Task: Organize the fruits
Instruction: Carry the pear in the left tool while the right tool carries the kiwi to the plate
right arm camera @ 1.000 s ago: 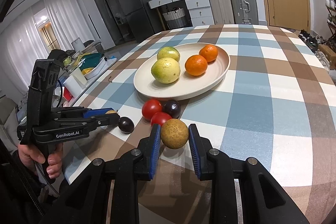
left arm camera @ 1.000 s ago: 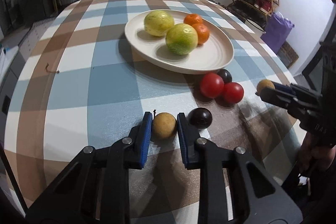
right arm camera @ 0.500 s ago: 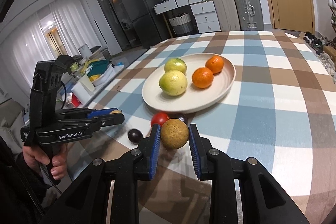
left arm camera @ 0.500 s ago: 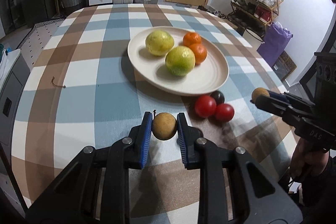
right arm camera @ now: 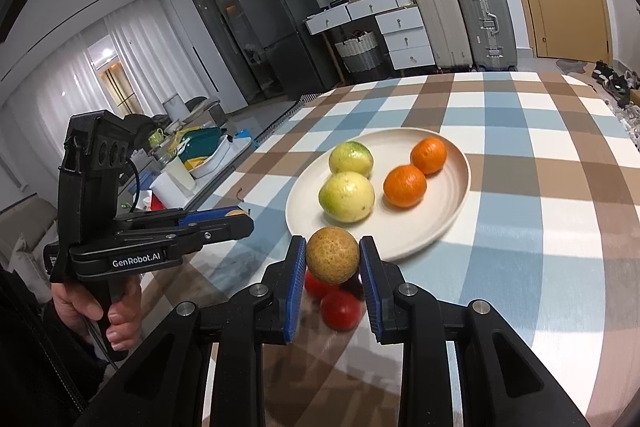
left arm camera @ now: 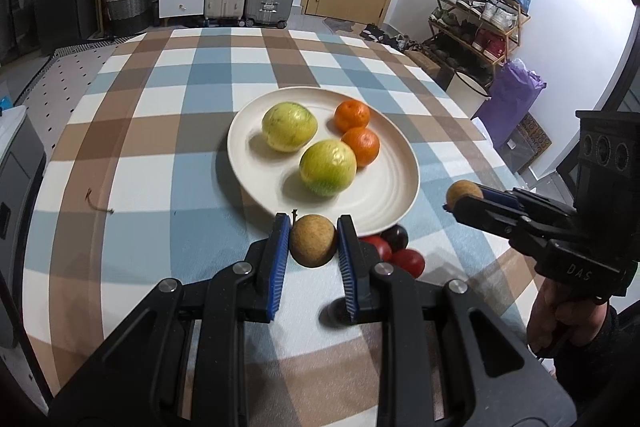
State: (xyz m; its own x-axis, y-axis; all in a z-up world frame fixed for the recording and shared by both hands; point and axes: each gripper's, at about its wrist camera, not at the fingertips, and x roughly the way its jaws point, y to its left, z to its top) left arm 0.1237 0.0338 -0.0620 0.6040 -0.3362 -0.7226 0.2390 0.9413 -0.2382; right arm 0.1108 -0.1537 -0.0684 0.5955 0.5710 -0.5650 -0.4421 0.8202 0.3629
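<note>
Both grippers are carrying fruit toward the plate (left arm camera: 404,205). The left gripper (left arm camera: 313,241) is holding a round brown fruit (left arm camera: 312,241) clamped between its blue pads, raised above the checked tablecloth (left arm camera: 132,163) just short of the plate's near rim. The right gripper (right arm camera: 332,261) is holding a second brown fruit (right arm camera: 332,255) the same way, also raised and near the rim.

The plate is already carrying two yellow-green fruits (left arm camera: 328,167) and two oranges (left arm camera: 360,146). Two red tomatoes (left arm camera: 408,263) and a dark plum (left arm camera: 395,237) are lying on the cloth just beside the plate, partly hidden by the left gripper.

Judgement: the placing step is in hand. The bare near side of the plate looks the best landing spot. Each fruit should be lowered until it is touching the dish before the jaws are parted, since round fruit is likely to roll. The grippers should be going in one at a time, to avoid crowding each other at the rim.
</note>
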